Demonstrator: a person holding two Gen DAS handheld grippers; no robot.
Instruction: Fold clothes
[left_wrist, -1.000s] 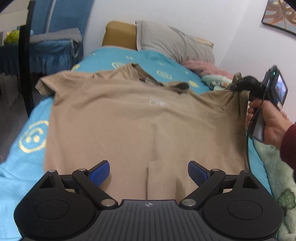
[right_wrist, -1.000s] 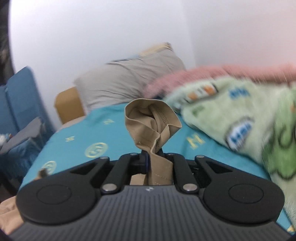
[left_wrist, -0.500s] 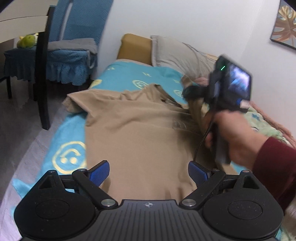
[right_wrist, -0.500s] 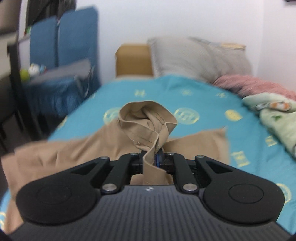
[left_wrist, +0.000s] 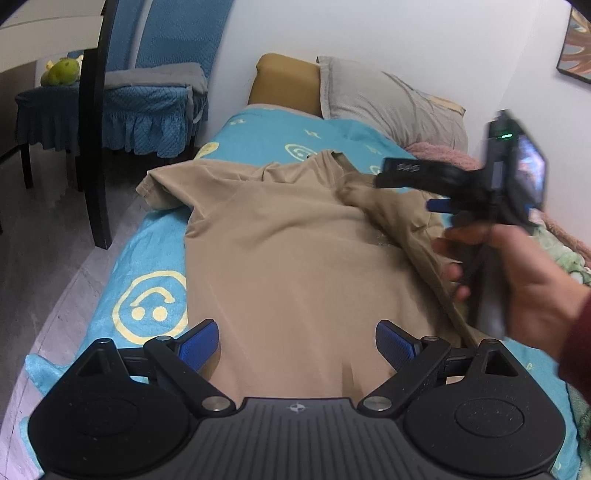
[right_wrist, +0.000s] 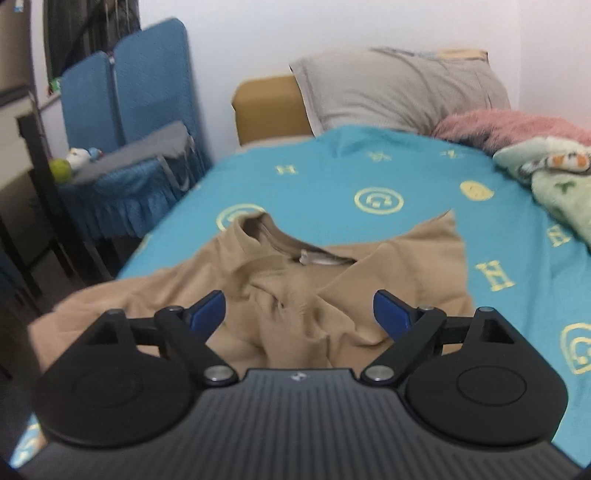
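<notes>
Tan shirt (left_wrist: 295, 258) flat on blue bedsheet (left_wrist: 147, 280), collar toward 12 o'clock; right sleeve side laid inward across chest, left sleeve at 10 o'clock and lower hem not yet folded. Right gripper (right_wrist: 299, 314) just opened wide, releasing sleeve pinched half a second ago, nothing between jaws. Left gripper (left_wrist: 297, 341) open, empty, over hem at 6 o'clock.

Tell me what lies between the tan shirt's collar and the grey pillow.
In the right wrist view, only bare blue bedsheet with yellow prints lies between the tan shirt's collar and the grey pillow; nothing else rests on that stretch.
</notes>
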